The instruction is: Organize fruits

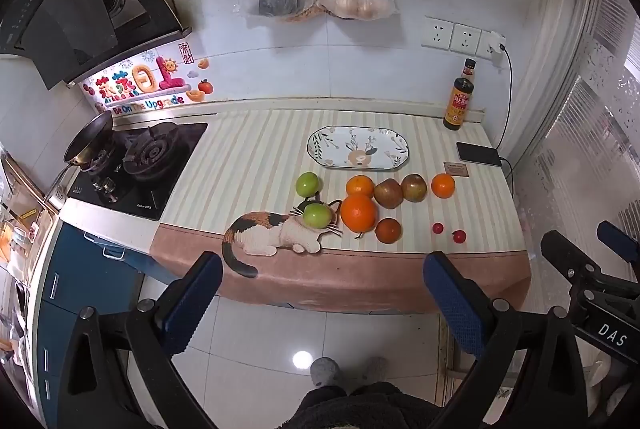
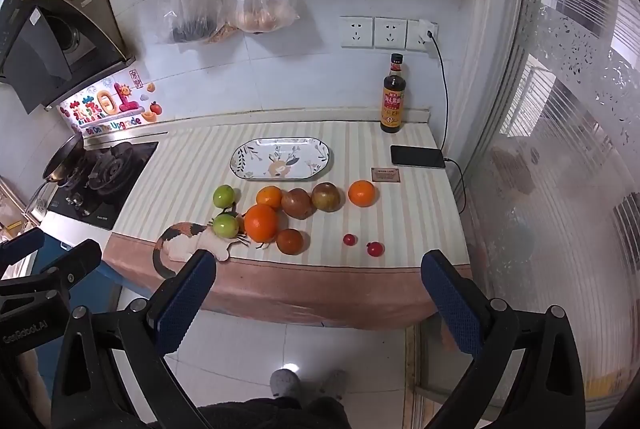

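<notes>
Jaws wide on both, left gripper [image 1: 322,293] and right gripper [image 2: 320,289] empty, short of the counter's front edge. Fruit loose mid-counter: big orange [image 2: 261,223], green apples [image 2: 225,225], cherry tomatoes [image 2: 349,239]. Plate [image 2: 316,165] behind, bare. Best start with front fruit, grip gently, centred.

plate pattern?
White plate with dark rim, leaf sprigs and a deer; clearest in right wrist view.
</notes>
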Available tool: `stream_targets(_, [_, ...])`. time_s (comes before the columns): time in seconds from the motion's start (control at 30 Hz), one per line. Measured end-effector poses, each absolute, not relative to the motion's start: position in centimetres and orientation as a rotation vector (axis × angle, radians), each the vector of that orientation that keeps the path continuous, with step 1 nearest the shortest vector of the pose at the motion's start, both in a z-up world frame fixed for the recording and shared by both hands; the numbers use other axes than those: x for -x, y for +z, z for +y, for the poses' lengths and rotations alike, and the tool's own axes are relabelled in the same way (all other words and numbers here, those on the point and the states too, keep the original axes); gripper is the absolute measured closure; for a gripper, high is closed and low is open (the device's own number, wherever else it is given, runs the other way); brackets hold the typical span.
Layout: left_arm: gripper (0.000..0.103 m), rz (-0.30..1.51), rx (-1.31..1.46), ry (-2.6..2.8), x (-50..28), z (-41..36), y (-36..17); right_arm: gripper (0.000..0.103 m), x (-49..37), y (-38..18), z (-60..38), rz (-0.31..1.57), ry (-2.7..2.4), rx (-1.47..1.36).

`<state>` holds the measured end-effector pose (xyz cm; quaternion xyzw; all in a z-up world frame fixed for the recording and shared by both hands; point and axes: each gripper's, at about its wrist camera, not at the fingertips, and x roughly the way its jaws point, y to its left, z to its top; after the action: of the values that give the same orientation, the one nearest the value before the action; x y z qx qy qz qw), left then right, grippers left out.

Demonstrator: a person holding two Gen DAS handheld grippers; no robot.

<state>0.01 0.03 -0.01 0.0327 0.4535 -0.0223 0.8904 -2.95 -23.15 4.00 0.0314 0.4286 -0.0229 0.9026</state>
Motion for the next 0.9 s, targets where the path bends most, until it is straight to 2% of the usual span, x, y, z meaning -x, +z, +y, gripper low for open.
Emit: stream_targets(0.9, [0.0, 0.939, -0.073, -0.047, -0.62, -0.62, 0.34, 0.0, 2.18, 4.3, -23.73, 0.887, -0.046, -0.07])
